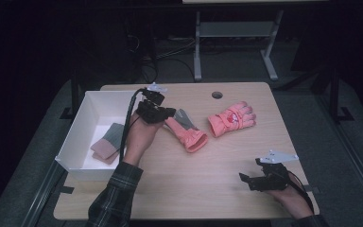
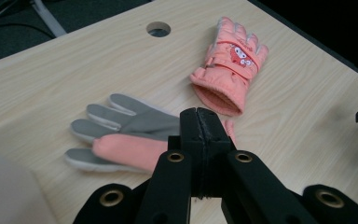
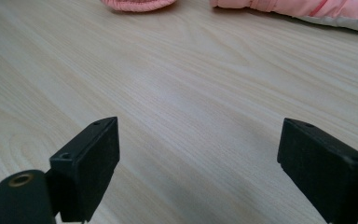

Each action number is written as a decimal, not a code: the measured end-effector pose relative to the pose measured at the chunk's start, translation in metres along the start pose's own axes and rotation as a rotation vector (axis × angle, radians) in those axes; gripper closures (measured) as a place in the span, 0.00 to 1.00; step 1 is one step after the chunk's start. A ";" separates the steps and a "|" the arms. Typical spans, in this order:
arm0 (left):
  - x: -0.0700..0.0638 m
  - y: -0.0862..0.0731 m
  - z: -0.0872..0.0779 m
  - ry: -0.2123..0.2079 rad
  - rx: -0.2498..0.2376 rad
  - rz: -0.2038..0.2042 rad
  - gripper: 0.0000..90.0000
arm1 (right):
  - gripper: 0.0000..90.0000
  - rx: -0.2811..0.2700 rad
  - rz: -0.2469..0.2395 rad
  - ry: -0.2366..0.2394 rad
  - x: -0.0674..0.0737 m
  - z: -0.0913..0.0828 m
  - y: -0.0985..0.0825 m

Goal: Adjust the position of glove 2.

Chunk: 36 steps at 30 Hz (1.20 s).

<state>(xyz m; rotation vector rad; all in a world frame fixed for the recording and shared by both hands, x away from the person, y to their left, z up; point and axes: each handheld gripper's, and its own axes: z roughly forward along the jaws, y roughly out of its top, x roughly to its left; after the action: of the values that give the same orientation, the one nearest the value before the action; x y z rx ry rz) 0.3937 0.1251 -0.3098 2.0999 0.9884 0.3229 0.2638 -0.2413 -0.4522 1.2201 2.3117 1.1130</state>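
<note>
Left gripper (image 2: 200, 122) closed, nothing visibly pinched, over near glove (image 2: 135, 135), palm up mid-table, long axis running left-right; box (image 1: 87, 113) just left. Right gripper (image 3: 198, 168) open, idle, well apart.

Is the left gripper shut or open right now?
Shut. In the left gripper view the left gripper has its two black jaws pressed together with no gap, over the palm-up pink glove; whether they pinch it, cannot tell.
</note>
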 end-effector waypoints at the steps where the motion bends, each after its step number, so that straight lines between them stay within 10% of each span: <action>1: -0.003 0.000 0.009 -0.008 0.001 -0.002 1.00 | 0.14 0.000 0.000 0.001 0.000 0.000 0.000; 22: 0.007 -0.025 0.117 0.056 0.128 0.001 1.00 | 0.14 -0.006 -0.005 0.009 0.000 0.000 0.001; 36: 0.012 -0.041 0.131 -0.002 0.170 -0.031 1.00 | 0.14 -0.008 -0.001 0.010 0.000 -0.001 0.001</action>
<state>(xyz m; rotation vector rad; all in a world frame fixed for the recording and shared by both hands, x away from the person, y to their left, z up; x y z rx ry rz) 0.4466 0.0796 -0.4283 2.2345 1.0791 0.2281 0.2636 -0.2419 -0.4508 1.2133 2.3124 1.1290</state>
